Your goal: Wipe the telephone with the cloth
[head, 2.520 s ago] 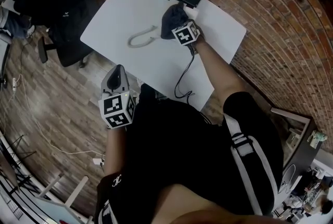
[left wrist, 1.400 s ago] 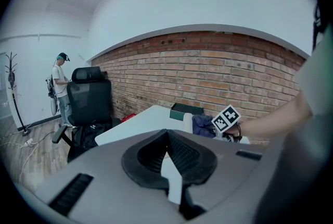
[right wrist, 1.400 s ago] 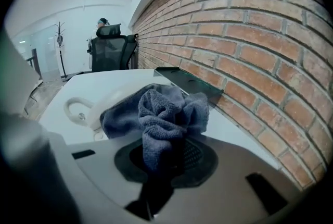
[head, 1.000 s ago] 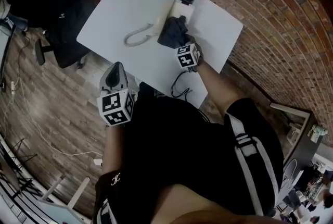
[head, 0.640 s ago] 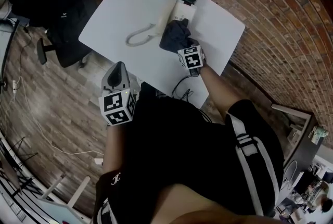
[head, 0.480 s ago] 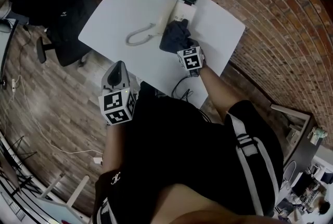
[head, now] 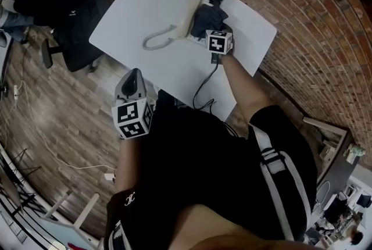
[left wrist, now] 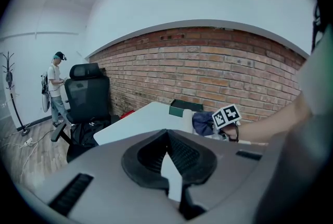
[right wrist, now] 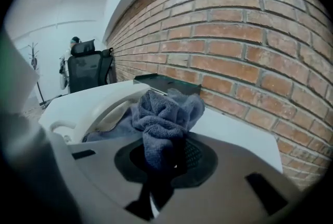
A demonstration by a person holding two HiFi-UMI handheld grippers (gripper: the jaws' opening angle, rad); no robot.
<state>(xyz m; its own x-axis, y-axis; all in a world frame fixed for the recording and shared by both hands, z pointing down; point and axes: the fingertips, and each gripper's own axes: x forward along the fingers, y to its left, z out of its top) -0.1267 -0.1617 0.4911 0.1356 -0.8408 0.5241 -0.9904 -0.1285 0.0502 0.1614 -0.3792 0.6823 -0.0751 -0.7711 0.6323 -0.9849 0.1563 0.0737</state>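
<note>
on the white table (head: 139,16), the right gripper (right wrist: 162,163), jaws clamped on the bunched dark blue cloth (head: 208,15), has swept it farther up the cream corded telephone (head: 187,17), so wiping is underway; the left gripper (left wrist: 169,163), seemingly closed and empty, hangs well short of the telephone.

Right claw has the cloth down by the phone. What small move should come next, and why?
Probably sweep the right claw sideways onto the cream plastic telephone handset. The bunched grey-blue terry cloth it grips lies just beside that handset, which shows uncovered.
</note>
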